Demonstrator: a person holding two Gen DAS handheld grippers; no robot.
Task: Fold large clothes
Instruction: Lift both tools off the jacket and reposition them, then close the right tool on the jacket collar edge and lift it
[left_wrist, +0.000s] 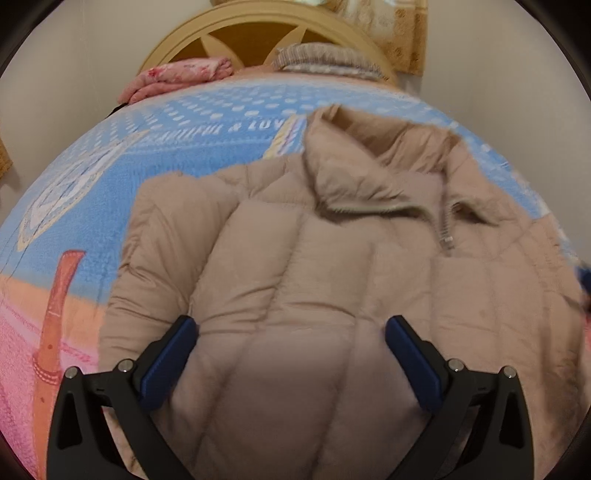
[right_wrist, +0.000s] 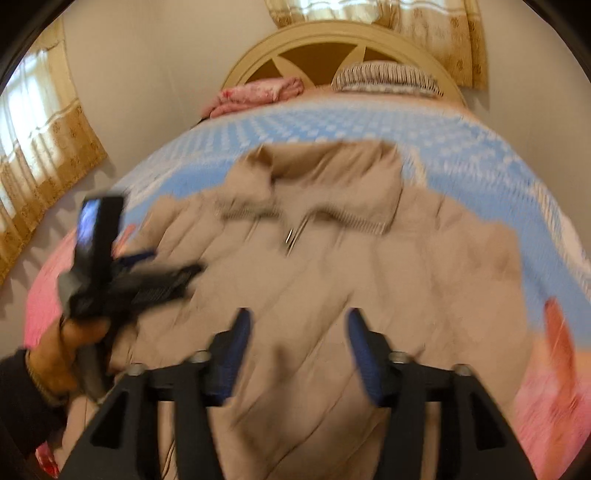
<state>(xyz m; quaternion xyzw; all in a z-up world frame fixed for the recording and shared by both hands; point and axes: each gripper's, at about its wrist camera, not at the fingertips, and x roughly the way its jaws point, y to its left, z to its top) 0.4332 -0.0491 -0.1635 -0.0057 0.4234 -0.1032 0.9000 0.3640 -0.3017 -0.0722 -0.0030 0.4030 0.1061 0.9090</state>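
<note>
Beige quilted puffer jacket lies flat on the blue bedspread; we hold the left gripper and right gripper above it, jaws apart, gripping nothing.

The puffer jacket fills the bed's middle beneath my jaws. Open blanket runs free along both sides and beyond the hood. At the headboard, a folded pink quilt and a striped pillow block the far end. My left gripper, blurred, seems to hang over the jacket's left edge.
</note>
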